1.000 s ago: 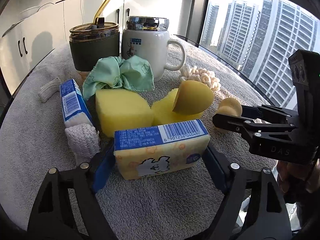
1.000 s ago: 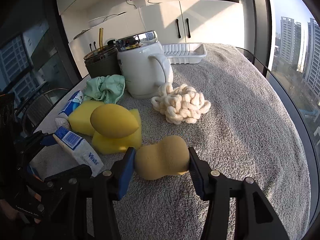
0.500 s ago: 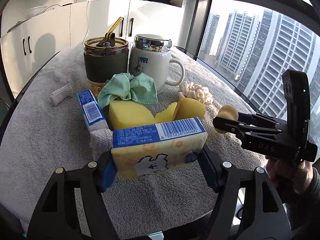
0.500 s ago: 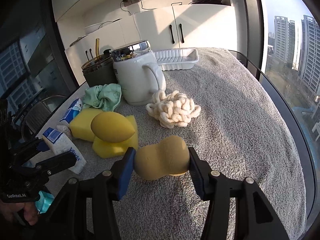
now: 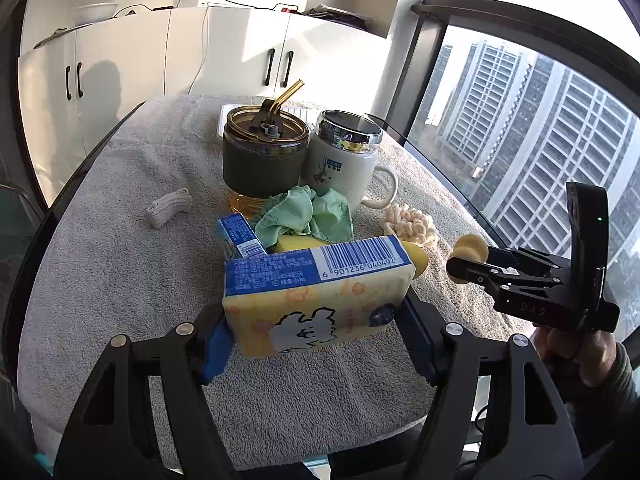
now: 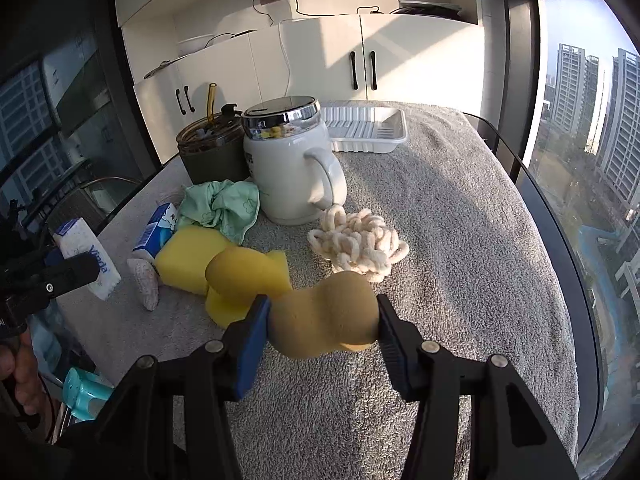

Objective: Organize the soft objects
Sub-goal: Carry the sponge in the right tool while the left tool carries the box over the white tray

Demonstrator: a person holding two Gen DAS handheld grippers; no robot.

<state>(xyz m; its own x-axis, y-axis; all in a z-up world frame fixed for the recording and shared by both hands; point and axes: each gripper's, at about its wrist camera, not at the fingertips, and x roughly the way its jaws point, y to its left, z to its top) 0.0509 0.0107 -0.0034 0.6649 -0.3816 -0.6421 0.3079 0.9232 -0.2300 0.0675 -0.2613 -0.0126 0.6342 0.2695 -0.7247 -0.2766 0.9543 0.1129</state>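
Observation:
My left gripper [image 5: 316, 320] is shut on a yellow tissue pack [image 5: 320, 292] with a blue barcode top, held above the towel. My right gripper [image 6: 324, 324] is shut on a tan gourd-shaped makeup sponge [image 6: 326, 320], also lifted; it shows at the right of the left wrist view [image 5: 472, 254]. On the towel lie yellow sponges [image 6: 188, 256] with a yellow egg-shaped sponge [image 6: 236, 276] on top, a green cloth [image 6: 224, 208], a cream knotted rope [image 6: 360, 244], a second tissue pack [image 6: 158, 230] and a small white knitted piece [image 5: 168, 208].
A dark tumbler with a straw [image 5: 262, 156] and a white lidded mug [image 5: 344, 160] stand behind the soft things. A white ribbed tray [image 6: 364, 128] sits at the far end of the grey towel-covered table [image 6: 460, 240]. Windows lie to the right.
Both grippers have risen and pulled back from the pile, carrying the tissue pack and the tan sponge up off the towel.

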